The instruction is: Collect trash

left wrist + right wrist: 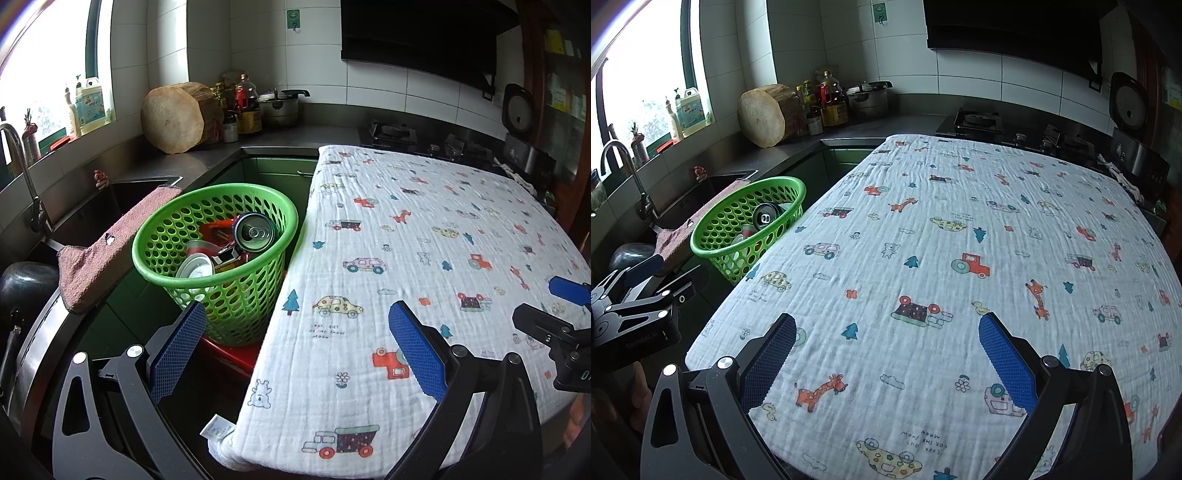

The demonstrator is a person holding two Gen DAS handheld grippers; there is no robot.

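A green perforated basket (236, 299) stands left of the table and holds cans and wrappers, with a dark can (255, 232) on top. It also shows in the right wrist view (720, 225). My left gripper (295, 343) is open and empty, straddling the table's left edge just in front of the basket. My right gripper (886, 354) is open and empty above the table with the printed cloth (942, 258). The right gripper also shows at the right edge of the left wrist view (561, 321). The left gripper shows at the left of the right wrist view (639, 295).
A pink towel (107, 254) hangs over the sink edge (140, 184) beside the basket. A wooden chopping block (173, 118), bottles and a pot (279, 107) stand on the far counter. A gas stove (391, 133) and rice cooker (517, 110) lie behind the table.
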